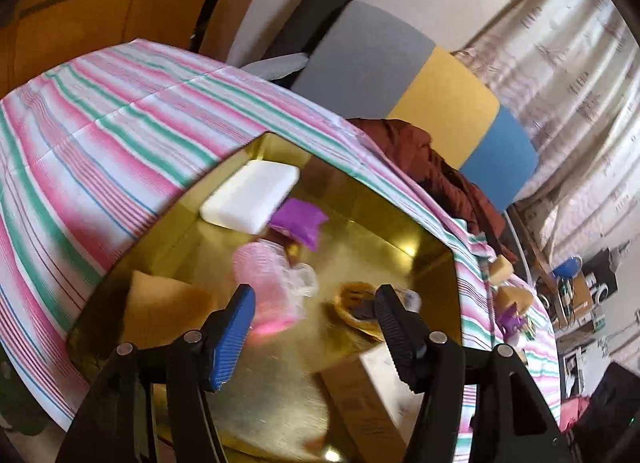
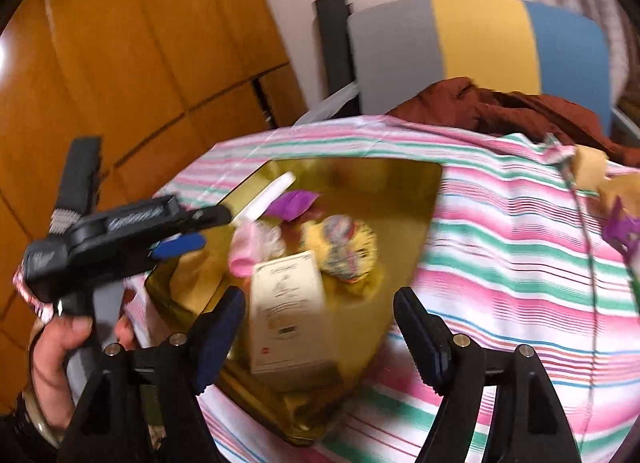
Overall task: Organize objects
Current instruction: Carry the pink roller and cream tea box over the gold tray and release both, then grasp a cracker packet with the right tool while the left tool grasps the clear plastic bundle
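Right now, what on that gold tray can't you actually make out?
- Box print: right wrist view, motion blur.
- Yellow round thing: right view, pattern smeared; left view, right finger covers it.
- Pink item: both views, blurred, identity unclear.
- Tray near corner: left view, gripper blocks it.

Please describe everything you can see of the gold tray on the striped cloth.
The gold tray is shiny, mirror-like, apparently metal or plastic, with cut corners and a low raised rim. It lies flat on the striped tablecloth. Inside lie a white soap-like block, a purple packet, a pink item and a cream box.
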The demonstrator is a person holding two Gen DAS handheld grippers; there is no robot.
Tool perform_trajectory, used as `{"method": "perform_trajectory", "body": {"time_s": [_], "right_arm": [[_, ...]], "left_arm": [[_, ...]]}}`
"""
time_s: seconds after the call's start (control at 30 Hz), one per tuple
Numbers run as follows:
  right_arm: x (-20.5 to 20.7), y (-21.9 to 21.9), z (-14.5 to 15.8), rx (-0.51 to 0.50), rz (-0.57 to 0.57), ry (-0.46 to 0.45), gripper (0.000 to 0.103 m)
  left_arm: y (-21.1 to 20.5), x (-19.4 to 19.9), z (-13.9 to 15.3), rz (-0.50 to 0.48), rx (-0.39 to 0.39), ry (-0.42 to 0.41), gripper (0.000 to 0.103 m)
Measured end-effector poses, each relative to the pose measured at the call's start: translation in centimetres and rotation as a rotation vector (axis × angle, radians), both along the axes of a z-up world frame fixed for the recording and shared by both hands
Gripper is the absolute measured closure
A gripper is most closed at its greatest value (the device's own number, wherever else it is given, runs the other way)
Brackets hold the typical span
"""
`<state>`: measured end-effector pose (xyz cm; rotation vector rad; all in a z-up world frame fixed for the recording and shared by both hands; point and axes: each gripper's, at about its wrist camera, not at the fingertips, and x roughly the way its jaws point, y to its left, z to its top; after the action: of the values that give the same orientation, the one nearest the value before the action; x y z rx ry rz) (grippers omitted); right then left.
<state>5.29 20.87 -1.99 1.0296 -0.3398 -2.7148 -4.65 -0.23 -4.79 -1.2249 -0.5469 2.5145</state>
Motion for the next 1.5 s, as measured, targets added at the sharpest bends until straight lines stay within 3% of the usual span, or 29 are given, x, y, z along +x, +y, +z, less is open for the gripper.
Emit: {"method": "perform_trajectory", "body": {"time_s": [0.27,0.67,1.03,1.27,1.5], "right_arm": [[0.9,5.4,-0.2,-0.046,-0.171,-0.004,0.02],[4.0,15.8,-2.7,-0.065,-0.5,-0.099,0.02],[5.4,28.7,-2.8,-0.005,-0.942,-0.144,0.02],[1.4,32.3,-4.1,0.08,-0.98,-0.249,0.032],[0.0,33.0,-6.7,0.108,-0.944,-0.322,0.036]], "left_arm": [[6.4,3.0,2.3,-0.212,-0.086,0.093,0.04],[15.2,7.1,2.5,-0.51,-0.137,0.107,0.038],[19.1,10.3,1.6,-0.656,-0.186,0.092,0.037],[19.4,10.6,1.2,-0.662,-0.202,0.077,0.037],[19.7,10.3,0.9,-0.659,-0.212,0.058,0.037]]}}
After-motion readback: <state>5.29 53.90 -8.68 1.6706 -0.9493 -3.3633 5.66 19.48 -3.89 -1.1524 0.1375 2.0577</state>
